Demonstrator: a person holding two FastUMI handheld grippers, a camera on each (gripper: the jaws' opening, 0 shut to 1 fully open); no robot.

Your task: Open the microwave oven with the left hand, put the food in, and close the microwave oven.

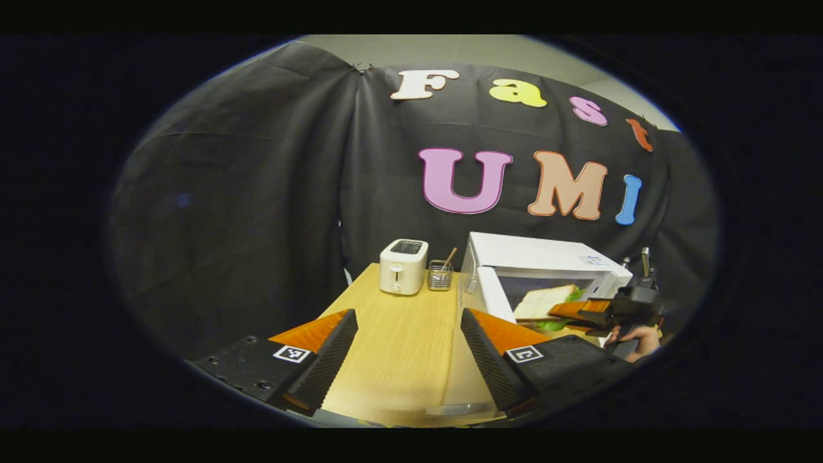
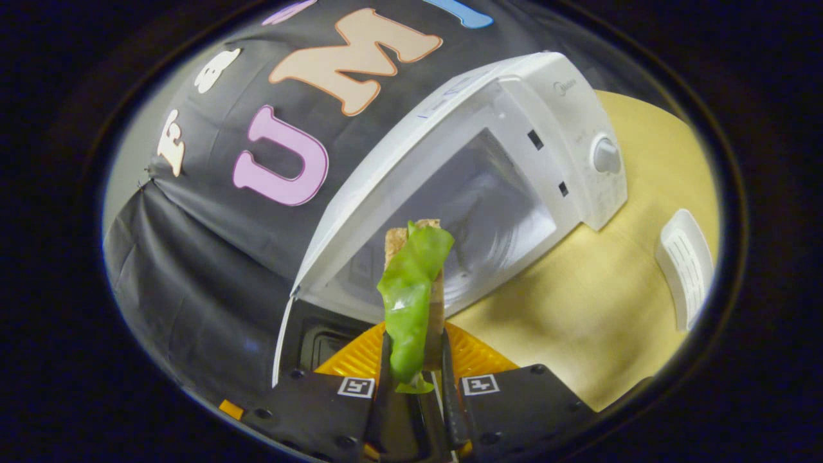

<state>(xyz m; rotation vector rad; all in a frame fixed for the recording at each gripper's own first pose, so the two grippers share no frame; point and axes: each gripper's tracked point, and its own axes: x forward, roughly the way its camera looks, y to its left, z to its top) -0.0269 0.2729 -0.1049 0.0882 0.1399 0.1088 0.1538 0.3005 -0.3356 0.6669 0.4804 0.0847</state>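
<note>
Right gripper point(image 2: 415, 370) pinches sandwich point(image 2: 411, 289) before open microwave point(image 2: 514, 128).

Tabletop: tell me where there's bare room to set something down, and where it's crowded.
Free: the wooden table in front of the toaster, left of the open microwave; and the patch between the microwave and the white plate. Crowded: the back edge, toaster beside utensil basket beside microwave, and the microwave's mouth, where the right gripper holds the sandwich.

Soft overhead light is falling evenly on the wooden table point(image 1: 398, 334) — shadows staying faint. The fisheye is bending edges hard, the white microwave point(image 2: 566, 128) is glaring slightly, corners dimming toward black.
</note>
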